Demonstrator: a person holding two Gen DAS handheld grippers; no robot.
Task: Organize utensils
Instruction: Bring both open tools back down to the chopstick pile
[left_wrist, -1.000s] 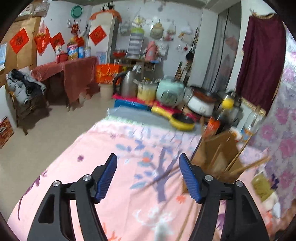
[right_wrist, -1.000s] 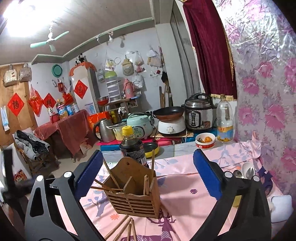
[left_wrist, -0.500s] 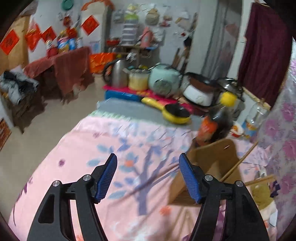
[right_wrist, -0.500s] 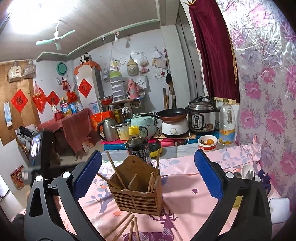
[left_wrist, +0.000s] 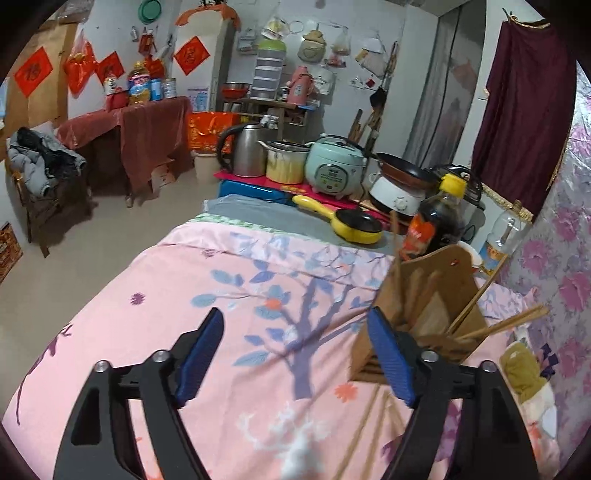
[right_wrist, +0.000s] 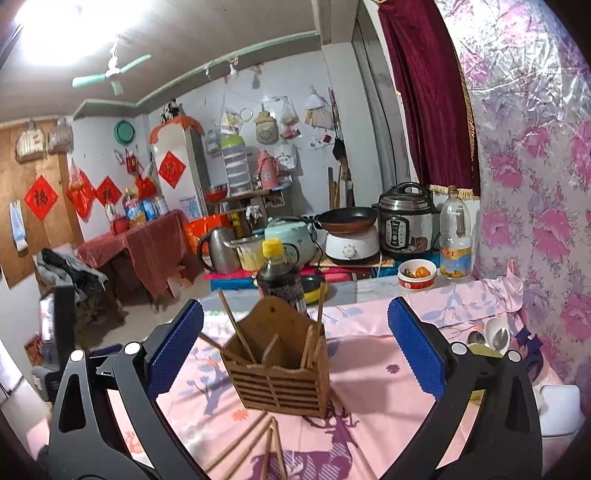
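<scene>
Your right gripper (right_wrist: 295, 354) has its blue pads spread wide and holds nothing; the wooden utensil holder (right_wrist: 277, 373) stands upright on the pink tablecloth (right_wrist: 369, 369) just beyond it, framed between the pads. Several chopsticks (right_wrist: 231, 321) lean inside the holder (at mixed angles), and loose chopsticks (right_wrist: 258, 443) lie flat on the cloth on its near side. Your left gripper (left_wrist: 295, 358) is also spread and empty, over the cloth with the holder at its right pad. A soy sauce bottle (right_wrist: 279, 277) stands just behind the holder
</scene>
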